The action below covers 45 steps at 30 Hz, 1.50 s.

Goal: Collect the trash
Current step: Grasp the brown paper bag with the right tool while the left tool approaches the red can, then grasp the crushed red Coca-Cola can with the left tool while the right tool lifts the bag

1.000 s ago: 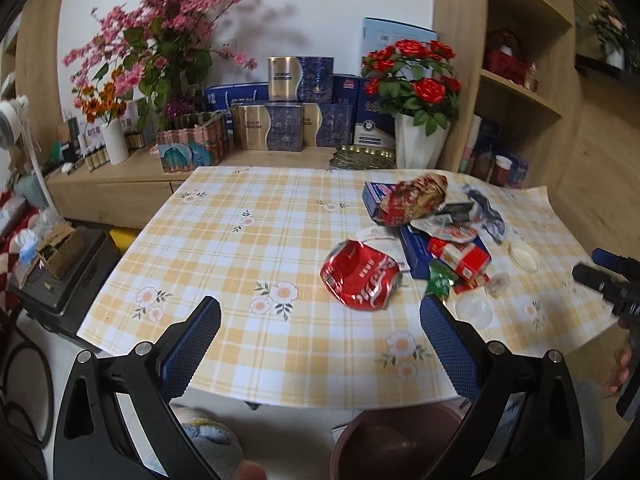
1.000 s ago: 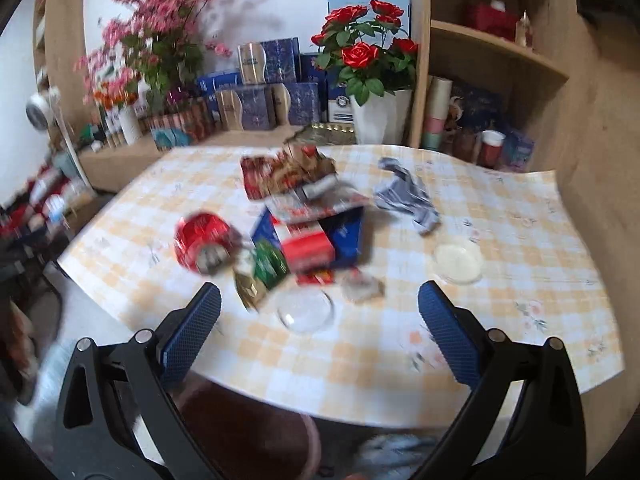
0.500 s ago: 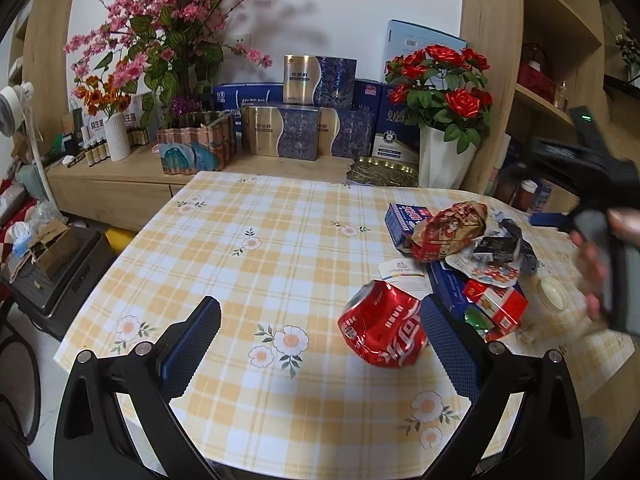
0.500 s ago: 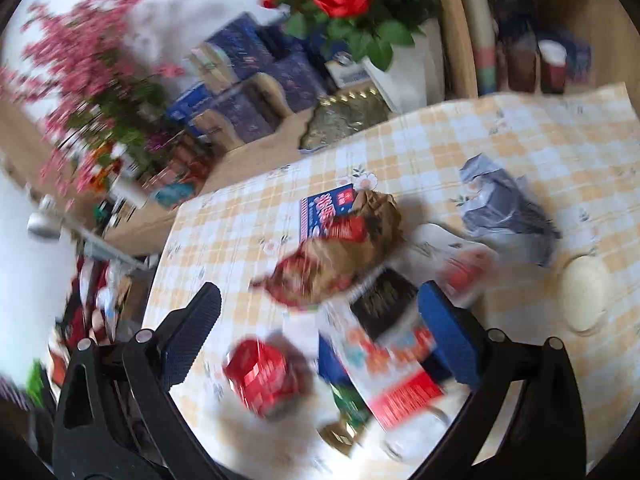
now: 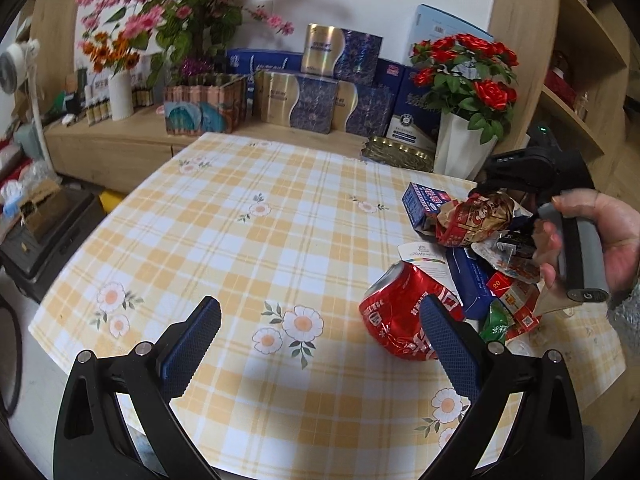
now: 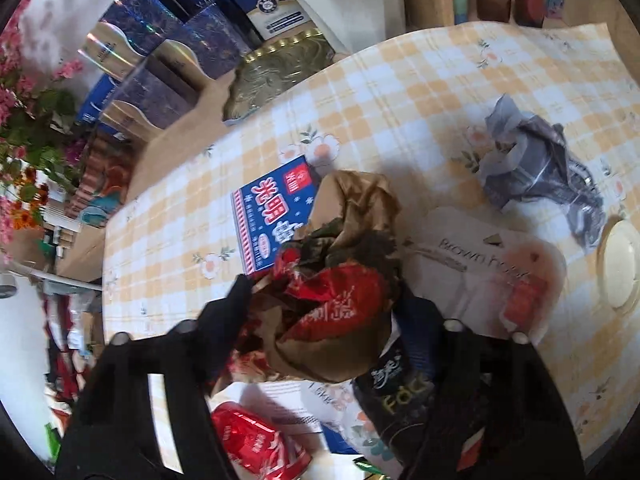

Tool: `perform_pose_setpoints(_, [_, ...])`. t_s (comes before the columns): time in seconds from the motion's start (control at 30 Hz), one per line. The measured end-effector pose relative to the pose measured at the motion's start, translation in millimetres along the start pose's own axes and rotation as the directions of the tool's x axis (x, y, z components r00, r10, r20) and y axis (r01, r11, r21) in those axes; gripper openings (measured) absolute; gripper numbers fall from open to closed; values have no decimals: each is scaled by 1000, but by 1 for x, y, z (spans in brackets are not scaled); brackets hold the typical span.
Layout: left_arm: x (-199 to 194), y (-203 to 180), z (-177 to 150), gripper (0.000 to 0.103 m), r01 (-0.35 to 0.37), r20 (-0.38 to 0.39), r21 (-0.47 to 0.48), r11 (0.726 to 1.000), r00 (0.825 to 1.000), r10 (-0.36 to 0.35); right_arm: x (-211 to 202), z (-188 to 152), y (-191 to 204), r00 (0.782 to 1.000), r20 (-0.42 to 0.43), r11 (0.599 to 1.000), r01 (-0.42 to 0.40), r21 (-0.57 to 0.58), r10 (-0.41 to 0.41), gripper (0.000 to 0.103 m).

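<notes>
A trash pile lies on the right of the checked tablecloth [image 5: 240, 240]. In it, a crumpled brown and red snack bag [image 6: 340, 300] sits between the fingers of my right gripper [image 6: 326, 308]. Its jaws are closing, and both pads touch the bag's sides. A hand [image 5: 600, 240] holds that gripper over the snack bag [image 5: 476, 220]. My left gripper [image 5: 320, 340] hangs open and empty over the table's near edge. A crushed red can [image 5: 400, 320] lies just beyond its right finger, seen again as the can [image 6: 256, 444].
Around the bag lie a blue carton [image 6: 272, 216], a white wrapper [image 6: 480, 264], a black pouch [image 6: 396, 392], a grey crumpled bag [image 6: 536, 168] and a white lid [image 6: 620, 264]. A vase of roses [image 5: 464, 152], a gold tray [image 5: 400, 154] and boxes stand behind the table.
My right gripper swung over the pile, came down onto the snack bag and narrowed around it. The left gripper moved lower and closer, so the red can now lies by its right finger.
</notes>
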State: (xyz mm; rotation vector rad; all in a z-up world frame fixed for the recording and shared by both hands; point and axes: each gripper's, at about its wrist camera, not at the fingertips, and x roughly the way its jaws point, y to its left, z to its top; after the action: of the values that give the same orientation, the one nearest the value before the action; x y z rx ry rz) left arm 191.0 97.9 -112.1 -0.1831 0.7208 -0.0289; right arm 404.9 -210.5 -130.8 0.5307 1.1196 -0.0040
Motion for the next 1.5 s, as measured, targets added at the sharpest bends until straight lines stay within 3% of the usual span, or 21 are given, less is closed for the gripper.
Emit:
perform_pose_setpoints(0.07, [1,3,-1,96,14,-7,-26,1000,1000,-15,-13,-2,2,998,31,999,-44,-24,45,56])
perform_pose_setpoints(0.2, [5,7,-3,86,72,-42,-75,995,996,-76,-46,-13,9,981,98,984,-157,-82,165,55])
perform_pose_setpoints(0.33, [10,7,-9,78,145,-79,-126,981,985,-156,-89,-36,12,950,184,955,-214,-207,253,55])
perform_pose_setpoints(0.43, [19,4,-18,72,196,-114,-163,967,970,-215,-115,-57,5,929,249,936,-197,-292,274,55])
perform_pose_setpoints(0.6, [45,2,-30,46,250,-161,-259,933,941,-296,-140,-97,-23,911,306,917,-155,-367,276,55])
perform_pose_setpoints(0.73, [73,10,-42,39,290,-181,-410,864,903,-389,-151,-124,-52,909,325,919,-132,-372,262,55])
perform_pose_setpoints(0.87, [94,17,-52,37,303,-168,-553,776,872,-460,-161,-143,-79,911,336,928,-113,-355,240,55])
perform_pose_setpoints(0.97, [106,21,-56,37,294,-154,-626,722,861,-485,-165,-147,-93,912,341,935,-109,-336,229,55])
perform_pose_setpoints(1.13, [119,21,-59,35,291,-134,-696,656,845,-517,-169,-146,-109,911,347,945,-111,-309,221,55])
perform_pose_setpoints(1.3, [128,12,-57,32,308,-117,-710,633,835,-538,-169,-149,-112,910,351,945,-110,-309,221,55])
perform_pose_setpoints(1.33, [131,10,-58,20,312,-119,-716,625,827,-549,-169,-150,-112,911,349,944,-108,-311,219,55])
perform_pose_setpoints(1.37, [132,9,-59,17,322,-116,-718,617,819,-562,-169,-151,-111,912,347,944,-106,-312,217,55])
perform_pose_setpoints(1.43, [127,4,-53,12,333,-115,-688,645,827,-550,-169,-153,-111,914,344,944,-102,-315,214,55])
perform_pose_setpoints(1.5, [115,-4,-41,7,351,-114,-626,696,842,-527,-170,-156,-110,915,342,942,-100,-320,213,55])
